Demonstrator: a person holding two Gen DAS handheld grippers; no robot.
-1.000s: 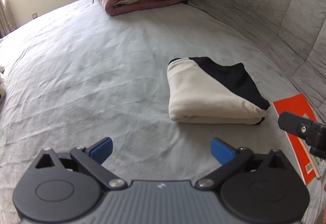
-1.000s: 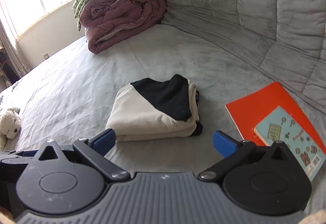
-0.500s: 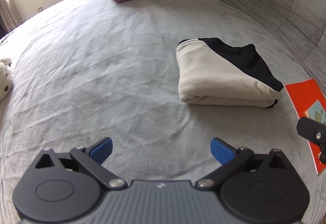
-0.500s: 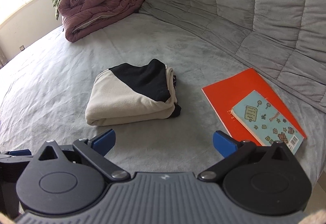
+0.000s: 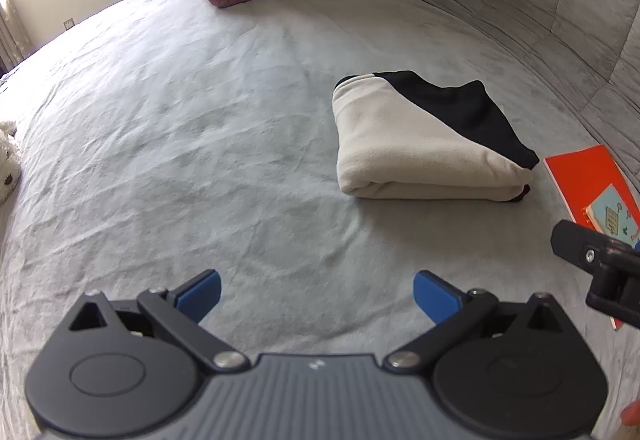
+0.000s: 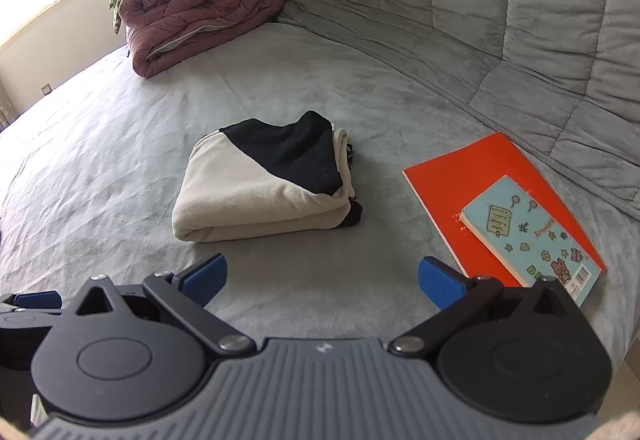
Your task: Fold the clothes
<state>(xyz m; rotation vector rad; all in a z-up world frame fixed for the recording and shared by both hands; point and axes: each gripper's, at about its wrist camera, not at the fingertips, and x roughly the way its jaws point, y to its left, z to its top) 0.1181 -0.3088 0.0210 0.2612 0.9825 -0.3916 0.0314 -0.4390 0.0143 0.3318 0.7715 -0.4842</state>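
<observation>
At the far left edge of the left wrist view a white plush toy [image 5: 8, 156] lies on the grey bed [image 5: 180, 144]. The left gripper [image 5: 316, 290] hangs over bare sheet, its blue pads spread wide, empty. Right of it sits the garment [image 5: 416, 148], a cream and black fleece folded into a thick, tidy bundle, apart from both grippers. It looks soft, light and limp; layers would likely slide if pinched at one corner, so the rounded folded edge nearest the cameras is the safest hold, one gripper at each end. The right gripper [image 6: 322, 276] is likewise wide open and empty, with the garment just ahead-left. Farthest right lies an orange book [image 6: 480, 176] with a blue notebook [image 6: 528, 232] on it.
</observation>
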